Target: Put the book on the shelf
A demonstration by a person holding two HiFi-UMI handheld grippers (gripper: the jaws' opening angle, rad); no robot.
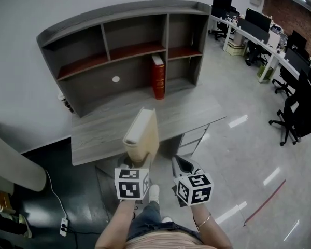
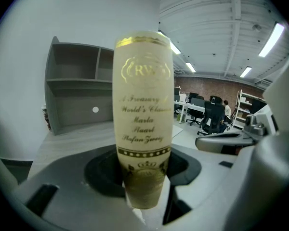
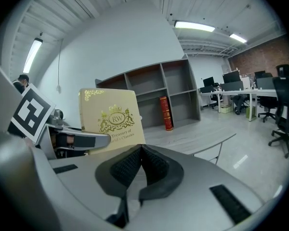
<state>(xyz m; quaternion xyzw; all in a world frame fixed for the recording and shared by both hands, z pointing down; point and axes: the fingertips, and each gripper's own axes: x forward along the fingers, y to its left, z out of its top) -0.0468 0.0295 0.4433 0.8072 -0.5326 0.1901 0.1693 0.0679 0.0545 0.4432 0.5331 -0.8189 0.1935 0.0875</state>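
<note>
One red book (image 1: 158,77) in shelf (image 1: 136,50); cream book (image 1: 142,131) gripped.

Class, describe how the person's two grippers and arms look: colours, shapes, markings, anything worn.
Left gripper and right gripper are smooth grey shells; their tongs carry black textured pads. Each bears a white cube with black square markers. A thin bracelet circles the right wrist.

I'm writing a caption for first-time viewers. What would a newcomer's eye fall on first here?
First, the cream book with gold lettering, held upright in the left gripper just short of the grey desk. Next, the lone red book standing upright in the shelf unit on that desk. The right gripper sits shut and empty alongside.
</note>
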